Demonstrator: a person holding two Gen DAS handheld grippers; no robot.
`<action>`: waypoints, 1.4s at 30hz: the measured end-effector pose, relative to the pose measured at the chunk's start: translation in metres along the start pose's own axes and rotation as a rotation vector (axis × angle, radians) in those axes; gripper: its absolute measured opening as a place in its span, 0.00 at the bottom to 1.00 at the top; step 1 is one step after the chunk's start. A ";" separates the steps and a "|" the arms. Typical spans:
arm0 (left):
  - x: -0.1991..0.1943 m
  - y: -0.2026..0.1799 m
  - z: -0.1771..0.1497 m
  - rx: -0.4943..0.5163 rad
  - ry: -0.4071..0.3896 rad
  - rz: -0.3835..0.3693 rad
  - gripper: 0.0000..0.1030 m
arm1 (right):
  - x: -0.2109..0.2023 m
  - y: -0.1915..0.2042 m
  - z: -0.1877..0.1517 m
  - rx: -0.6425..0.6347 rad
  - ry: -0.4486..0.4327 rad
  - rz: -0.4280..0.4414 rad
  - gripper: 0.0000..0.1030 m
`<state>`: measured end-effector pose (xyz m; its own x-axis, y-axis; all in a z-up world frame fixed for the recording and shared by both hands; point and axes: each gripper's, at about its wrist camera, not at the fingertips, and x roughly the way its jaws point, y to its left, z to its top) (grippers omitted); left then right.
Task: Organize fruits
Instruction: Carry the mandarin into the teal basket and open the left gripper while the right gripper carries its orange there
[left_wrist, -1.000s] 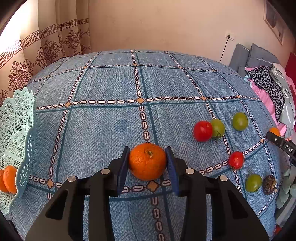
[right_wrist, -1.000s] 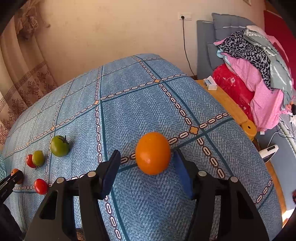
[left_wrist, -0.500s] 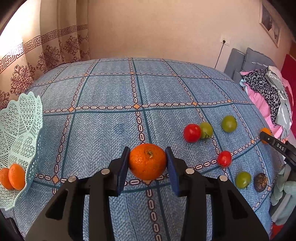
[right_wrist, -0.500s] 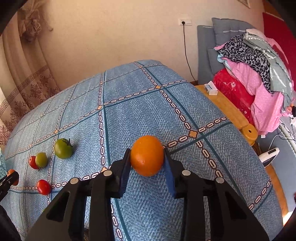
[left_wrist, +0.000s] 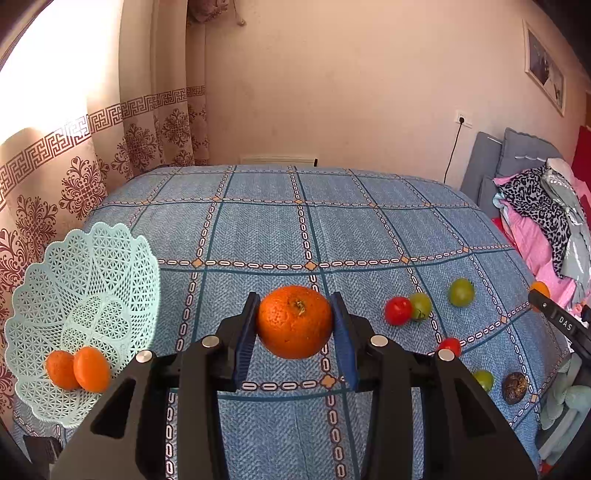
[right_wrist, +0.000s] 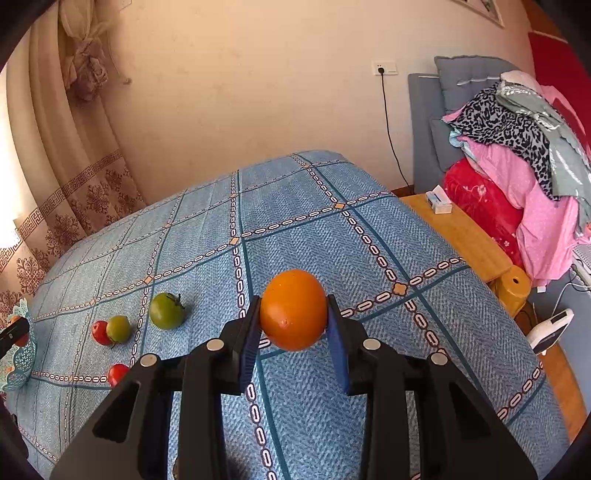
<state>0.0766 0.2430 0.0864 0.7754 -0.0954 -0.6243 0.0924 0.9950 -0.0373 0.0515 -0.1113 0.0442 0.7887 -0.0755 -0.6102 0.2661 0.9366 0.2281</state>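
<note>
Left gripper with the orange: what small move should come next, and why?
Probably swing the left gripper leftward toward the mint basket. It is shut on an orange held above the cloth, and two oranges already lie in that basket.

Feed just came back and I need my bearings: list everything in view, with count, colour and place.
basket: one, mint lattice, bed's left edge
oranges in basket: two, orange, at the bottom
red tomatoes: two, mid-right of the bed
green tomatoes: three, right side of the bed
dark round fruit: one, brown, near right edge
bedspread: one, blue check
clothes pile: pink, leopard, grey, right of the bed
wooden stand: one, beside the bed
left tongs: shut on rough orange
right tongs: shut on smooth orange
</note>
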 end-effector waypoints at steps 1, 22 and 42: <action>-0.004 0.002 0.002 -0.005 -0.015 0.010 0.38 | -0.002 0.003 0.000 -0.003 -0.007 0.006 0.33; -0.050 0.087 0.023 -0.145 -0.180 0.252 0.39 | -0.067 0.153 0.016 -0.227 -0.096 0.285 0.33; -0.067 0.166 0.021 -0.288 -0.216 0.409 0.39 | -0.050 0.356 -0.031 -0.397 0.044 0.588 0.33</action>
<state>0.0530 0.4140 0.1385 0.8260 0.3275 -0.4588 -0.3947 0.9171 -0.0560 0.0899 0.2367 0.1323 0.7141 0.4868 -0.5030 -0.4257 0.8725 0.2401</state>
